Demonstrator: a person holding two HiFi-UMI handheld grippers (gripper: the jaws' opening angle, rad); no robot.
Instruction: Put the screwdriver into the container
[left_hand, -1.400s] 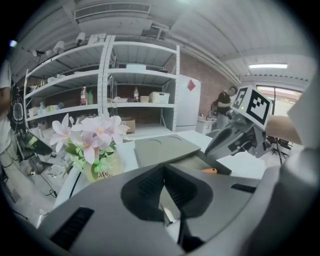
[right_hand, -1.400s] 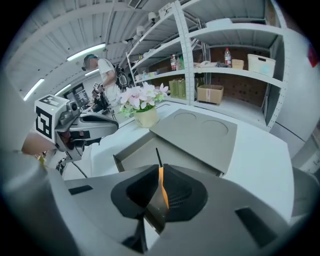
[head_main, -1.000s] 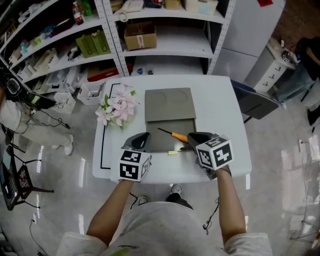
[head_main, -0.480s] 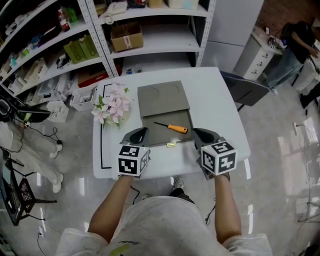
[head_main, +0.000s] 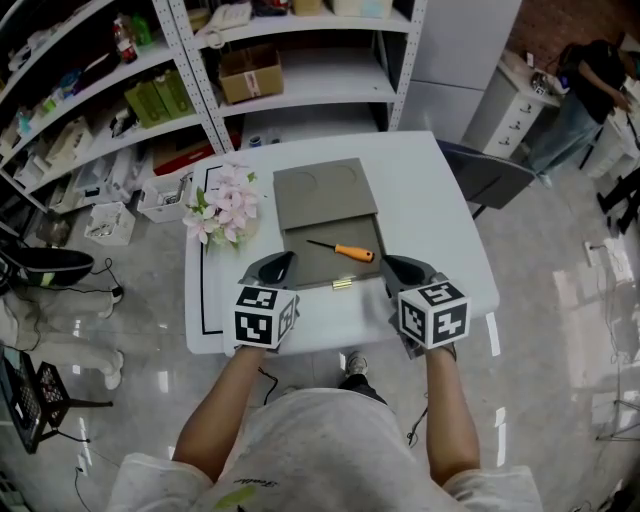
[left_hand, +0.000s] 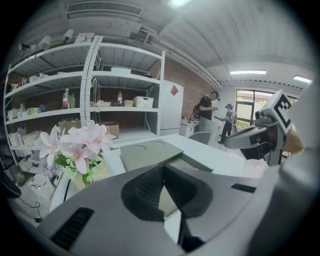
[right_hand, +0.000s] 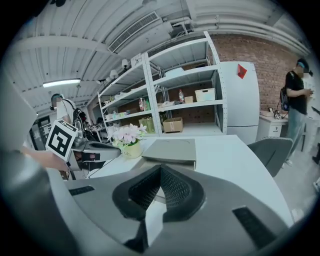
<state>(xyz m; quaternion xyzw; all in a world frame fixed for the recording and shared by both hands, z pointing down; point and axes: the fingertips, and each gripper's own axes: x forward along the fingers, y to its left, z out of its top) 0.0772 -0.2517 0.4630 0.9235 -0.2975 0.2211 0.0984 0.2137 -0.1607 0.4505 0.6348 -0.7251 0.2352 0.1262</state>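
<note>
Orange-handled screwdriver (head_main: 343, 250) on grey container (head_main: 322, 196); left claw (left_hand: 162, 169), right claw (right_hand: 160, 169) pressed together.

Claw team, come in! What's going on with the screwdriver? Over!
Left claw shut, empty. Right claw shut, empty. Screwdriver lying in the grey container, both claws clear of it. Nothing in the way.
</note>
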